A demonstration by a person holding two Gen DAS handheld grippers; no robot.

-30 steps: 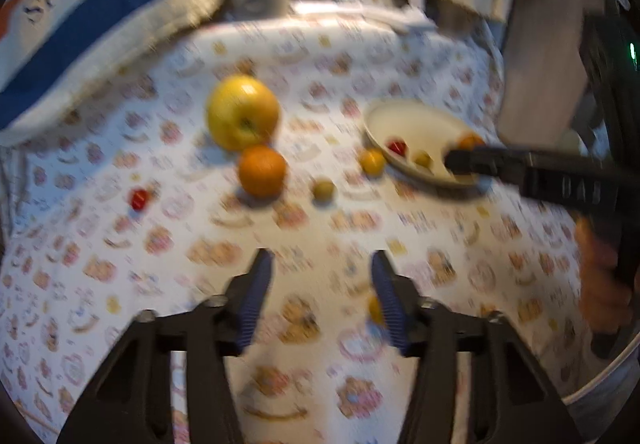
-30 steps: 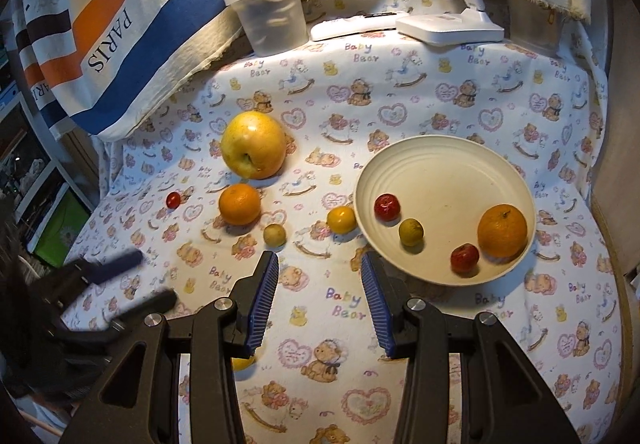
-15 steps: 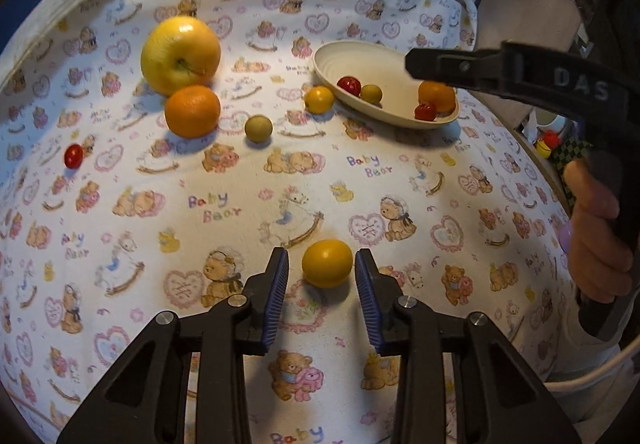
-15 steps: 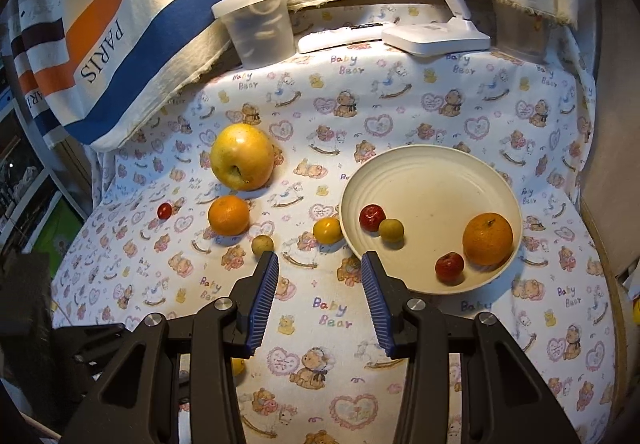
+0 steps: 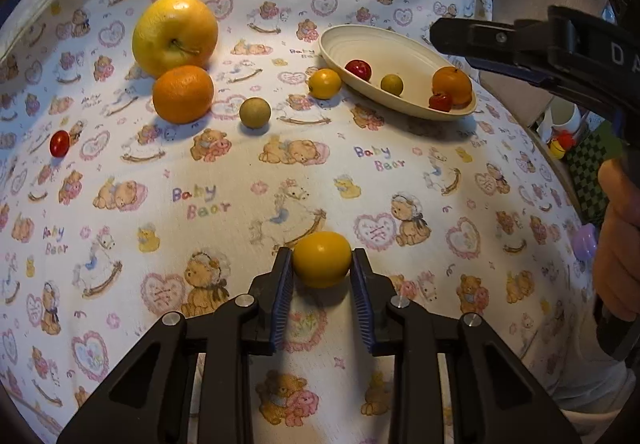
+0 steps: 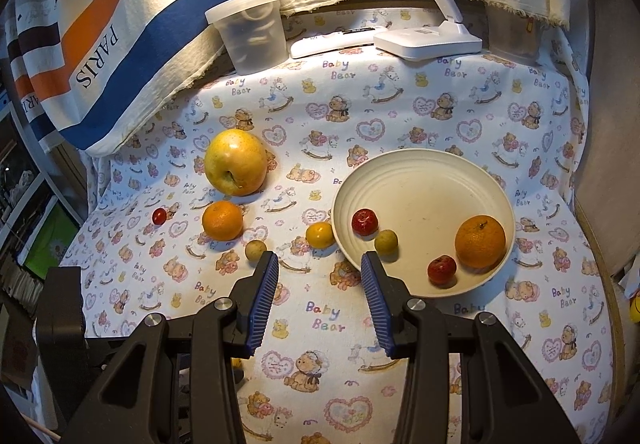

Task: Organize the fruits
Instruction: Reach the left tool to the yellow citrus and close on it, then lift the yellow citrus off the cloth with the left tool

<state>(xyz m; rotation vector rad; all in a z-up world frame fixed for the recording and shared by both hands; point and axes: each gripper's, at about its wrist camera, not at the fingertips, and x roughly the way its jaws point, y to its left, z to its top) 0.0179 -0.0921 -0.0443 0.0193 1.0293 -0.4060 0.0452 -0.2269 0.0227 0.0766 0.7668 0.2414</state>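
My left gripper (image 5: 322, 264) is shut on a small yellow fruit (image 5: 322, 259) low over the cloth near the table's front. A cream plate (image 6: 424, 180) holds an orange (image 6: 480, 241), two small red fruits (image 6: 364, 222) and a small green fruit (image 6: 386, 241). On the cloth lie a yellow apple (image 6: 235, 161), an orange (image 6: 222, 220), a small red fruit (image 6: 159, 216), a green fruit (image 6: 255, 249) and a yellow fruit (image 6: 319, 235). My right gripper (image 6: 319, 264) is open and empty, held above the cloth beside the plate's near-left rim.
A clear plastic tub (image 6: 251, 30), a white remote (image 6: 336, 40) and a white lamp base (image 6: 428, 40) stand at the back. A striped towel (image 6: 120, 4) hangs behind. The right gripper's body (image 5: 540, 48) shows in the left wrist view, over the plate.
My left gripper moved forward and down to the yellow fruit and closed its fingers on it. The right gripper drew back and rose slightly.
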